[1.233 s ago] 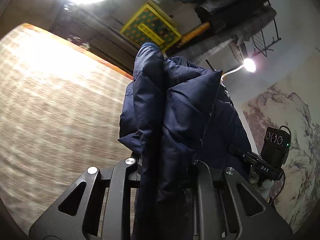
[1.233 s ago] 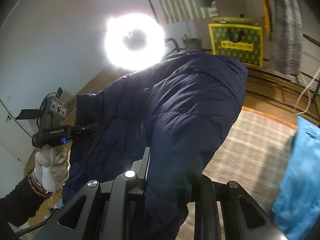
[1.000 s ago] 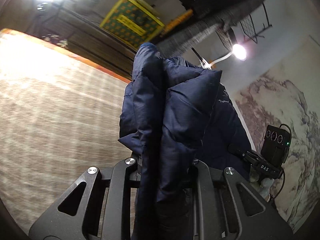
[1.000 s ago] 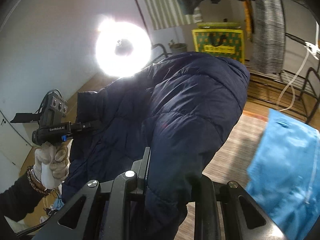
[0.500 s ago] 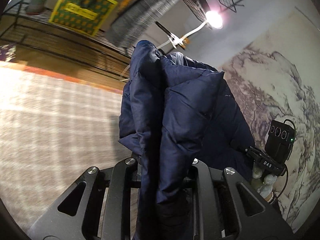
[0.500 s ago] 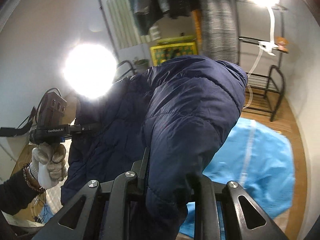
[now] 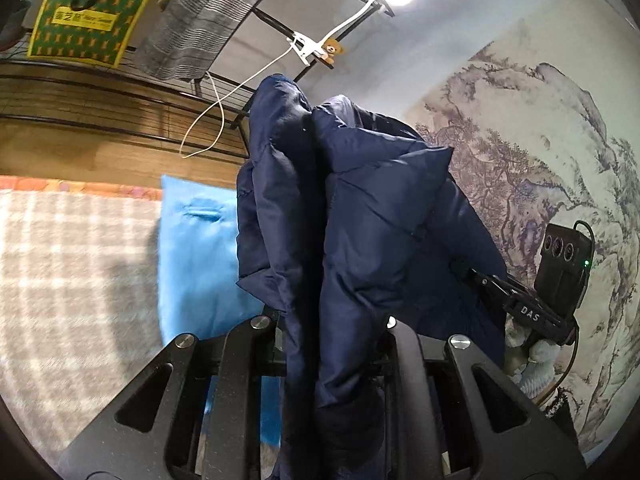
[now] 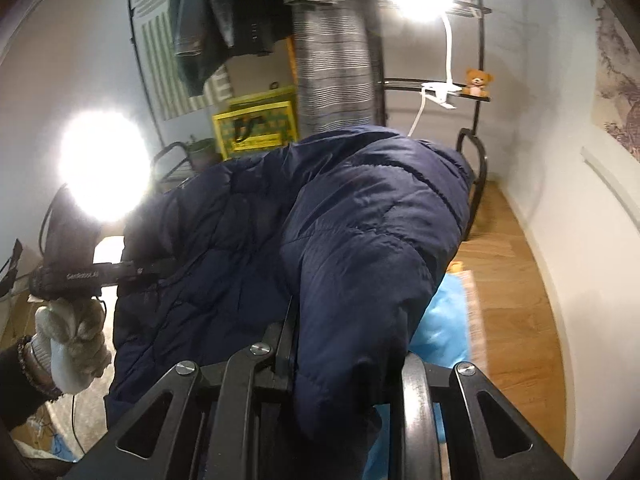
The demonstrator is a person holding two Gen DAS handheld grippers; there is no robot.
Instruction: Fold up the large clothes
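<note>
Two grips on navy puffer jacket (image 7: pixel 360 216): left gripper (image 7: pixel 332 344) and right gripper (image 8: pixel 344 360) each clamped on bunched fabric. Jacket held aloft between them, likely for spreading over the blue cloth (image 7: pixel 196 256) on the rug (image 7: pixel 72 288).

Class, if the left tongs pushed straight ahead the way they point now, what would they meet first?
The puffy navy quilted jacket already bunched between the left tongs. Beyond it probably the painted landscape wall, though depth is unclear.
</note>
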